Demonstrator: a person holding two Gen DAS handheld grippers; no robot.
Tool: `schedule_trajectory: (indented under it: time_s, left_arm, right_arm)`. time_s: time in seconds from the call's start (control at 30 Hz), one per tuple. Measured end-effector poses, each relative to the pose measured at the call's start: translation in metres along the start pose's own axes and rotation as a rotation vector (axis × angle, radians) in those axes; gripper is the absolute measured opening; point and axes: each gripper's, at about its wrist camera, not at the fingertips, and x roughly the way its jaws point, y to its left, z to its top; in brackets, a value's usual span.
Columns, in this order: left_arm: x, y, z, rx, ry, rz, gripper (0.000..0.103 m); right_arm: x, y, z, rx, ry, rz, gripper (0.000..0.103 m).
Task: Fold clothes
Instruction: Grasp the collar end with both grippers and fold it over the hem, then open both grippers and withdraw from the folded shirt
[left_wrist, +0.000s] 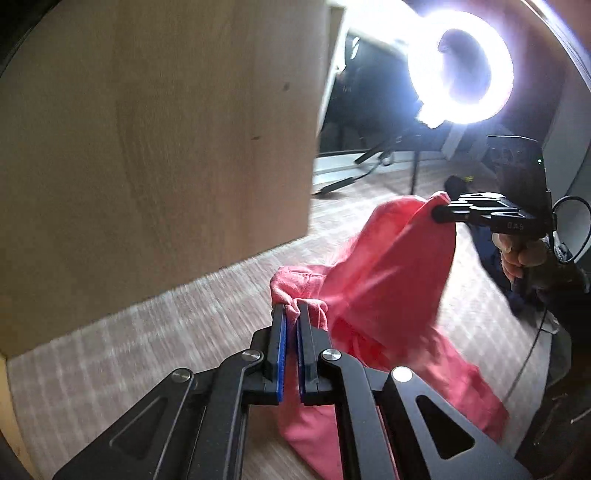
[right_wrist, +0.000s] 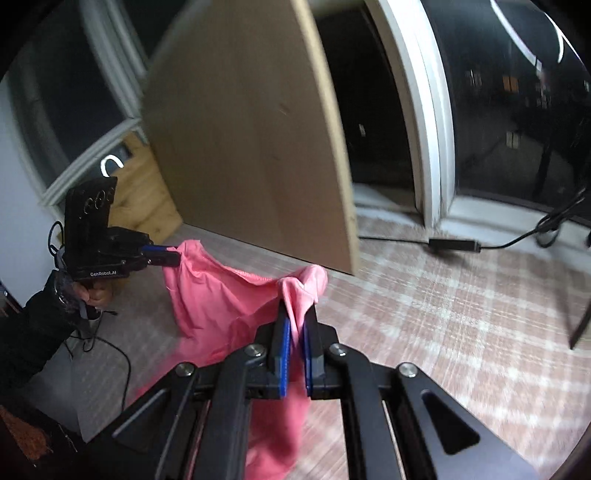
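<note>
Both tools (left_wrist: 291, 314) (right_wrist: 298, 314) pinching pink garment (left_wrist: 388, 280).

Plaid rug (right_wrist: 443, 295) (pink garment (right_wrist: 221, 306) trailing)

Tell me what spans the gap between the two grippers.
Only the pink cloth garment, stretched from left gripper to right gripper; the right wrist view shows it.

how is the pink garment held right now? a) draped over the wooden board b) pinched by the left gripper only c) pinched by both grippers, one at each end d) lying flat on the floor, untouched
c: the left gripper and the right gripper are each shut on a bunched bit of the pink garment, which sags between them above the floor.
</note>
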Motion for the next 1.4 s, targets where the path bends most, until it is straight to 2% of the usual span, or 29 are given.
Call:
schedule_trajectory:
  time_s: [0.13, 0.23, 0.33, 0.47, 0.63, 0.67, 0.77, 0.83, 0.93, 1.03, 1.1, 1.17, 1.23, 1.33, 1.4]
  left_arm:
    - [-0.041, -0.023, -0.025, 0.01, -0.025, -0.02, 0.004]
    - [-0.072, -0.04, -0.063, -0.006, -0.022, -0.04, 0.004]
    - [-0.081, -0.056, -0.097, -0.033, -0.002, -0.06, 0.004]
    - [-0.076, -0.072, -0.15, -0.093, 0.071, -0.077, 0.004]
    - [-0.064, -0.081, -0.193, -0.14, 0.156, -0.092, 0.004]
    - [-0.062, -0.085, -0.197, -0.136, 0.168, -0.106, 0.004]
    - [-0.06, -0.098, -0.209, -0.096, 0.213, -0.084, 0.007]
    - [-0.067, -0.106, -0.215, -0.069, 0.242, -0.071, 0.011]
    - [-0.094, -0.113, -0.221, -0.057, 0.27, -0.076, 0.013]
    - [-0.132, -0.118, -0.225, -0.027, 0.287, -0.043, 0.015]
    - [-0.155, -0.122, -0.226, -0.004, 0.293, -0.008, 0.018]
    - [-0.168, -0.126, -0.226, 0.013, 0.29, 0.018, 0.022]
    - [-0.16, -0.135, -0.221, 0.041, 0.271, 0.008, 0.026]
    - [-0.128, -0.147, -0.215, 0.071, 0.244, 0.0, 0.027]
    - [-0.103, -0.155, -0.212, 0.078, 0.234, -0.016, 0.027]
  right_arm:
    - [-0.048, 0.047, -0.026, -0.048, -0.047, -0.018, 0.006]
    - [-0.074, 0.08, -0.06, -0.081, -0.055, -0.03, 0.006]
    - [-0.091, 0.1, -0.097, -0.073, -0.052, -0.039, 0.006]
    - [-0.1, 0.112, -0.158, -0.018, -0.018, -0.064, 0.006]
    - [-0.09, 0.114, -0.206, -0.046, 0.072, -0.131, 0.006]
    - [-0.086, 0.112, -0.213, -0.049, 0.11, -0.144, 0.006]
    - [-0.072, 0.106, -0.231, -0.051, 0.239, -0.178, 0.008]
    - [-0.074, 0.105, -0.237, -0.046, 0.297, -0.199, 0.014]
    - [-0.101, 0.106, -0.24, -0.041, 0.31, -0.209, 0.021]
    - [-0.148, 0.111, -0.234, 0.009, 0.305, -0.172, 0.025]
    - [-0.184, 0.121, -0.225, 0.033, 0.27, -0.137, 0.031]
    - [-0.201, 0.133, -0.218, 0.048, 0.233, -0.106, 0.047]
    - [-0.199, 0.142, -0.215, 0.048, 0.196, -0.1, 0.049]
    - [-0.157, 0.155, -0.218, -0.024, 0.187, -0.143, 0.049]
    - [-0.124, 0.159, -0.224, -0.041, 0.222, -0.125, 0.049]
